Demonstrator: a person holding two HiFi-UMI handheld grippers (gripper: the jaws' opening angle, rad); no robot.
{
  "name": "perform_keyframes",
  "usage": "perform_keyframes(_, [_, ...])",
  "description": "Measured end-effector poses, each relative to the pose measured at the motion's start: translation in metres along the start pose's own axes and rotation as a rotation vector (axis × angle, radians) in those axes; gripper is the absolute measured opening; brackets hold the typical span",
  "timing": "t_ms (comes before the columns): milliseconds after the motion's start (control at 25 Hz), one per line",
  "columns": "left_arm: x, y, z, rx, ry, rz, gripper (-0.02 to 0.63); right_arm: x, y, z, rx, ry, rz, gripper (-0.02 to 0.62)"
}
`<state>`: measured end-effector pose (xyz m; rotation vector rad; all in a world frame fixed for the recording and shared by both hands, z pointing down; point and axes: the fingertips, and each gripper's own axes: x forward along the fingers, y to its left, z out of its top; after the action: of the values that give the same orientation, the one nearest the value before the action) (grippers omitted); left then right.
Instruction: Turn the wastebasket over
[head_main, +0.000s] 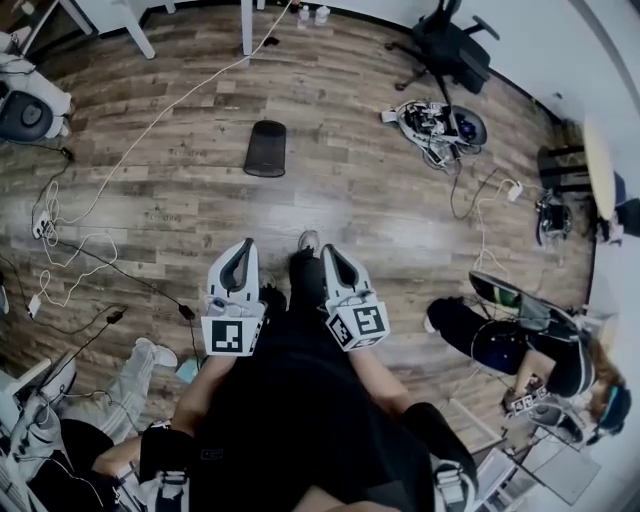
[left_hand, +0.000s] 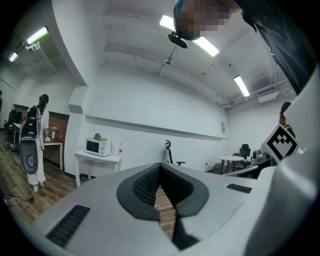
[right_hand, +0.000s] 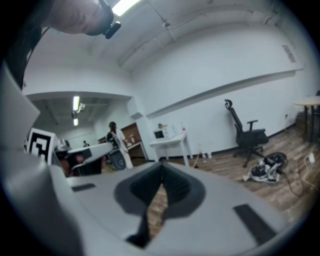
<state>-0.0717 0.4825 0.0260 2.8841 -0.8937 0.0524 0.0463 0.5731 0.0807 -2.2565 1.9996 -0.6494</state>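
Now my left gripper (head_main: 241, 248) and right gripper (head_main: 331, 252) have fingers shut on nothing; the black wastebasket (head_main: 265, 148) sits well ahead on the floor (head_main: 350, 205).

The wastebasket (head_main: 265, 148), upper middle, is matt black mesh; the floor (head_main: 330, 200) is wood-grain plank. The left gripper (head_main: 239, 249) and right gripper (head_main: 332, 253) are smooth matt grey plastic.

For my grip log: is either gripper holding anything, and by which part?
Nothing is held. The left gripper and right gripper are shut, empty; the black mesh wastebasket sits apart, untouched.
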Motion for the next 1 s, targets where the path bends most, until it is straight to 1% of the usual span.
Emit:
perform_keyframes(120, [0.008,0.015,-0.004,-0.002,0.006,0.038,0.035,0.019,-0.002,0.002,-0.008,0.007,0.025,0.032])
perform_keyframes(320, [0.045,0.046,-0.004,0.007,0.006,0.101,0.035,0.077,-0.013,0.017,-0.031,0.015,0.092,0.032])
perform_keyframes(520, [0.095,0.077,-0.009,-0.009,0.031,0.187,0.035,0.142,-0.031,0.036,-0.061,0.052,0.179,0.032])
perform_keyframes(680, [0.14,0.106,-0.007,-0.036,0.041,0.272,0.035,0.2,-0.05,0.054,-0.083,0.091,0.25,0.032])
perform_keyframes(760, [0.161,0.118,-0.007,-0.032,0.057,0.308,0.035,0.227,-0.059,0.06,-0.092,0.11,0.278,0.032])
perform_keyframes(880, [0.188,0.136,-0.01,-0.005,0.065,0.349,0.035,0.268,-0.074,0.059,-0.104,0.147,0.314,0.032])
perform_keyframes(1000, [0.206,0.151,-0.012,0.01,0.061,0.377,0.035,0.303,-0.083,0.049,-0.118,0.186,0.341,0.032])
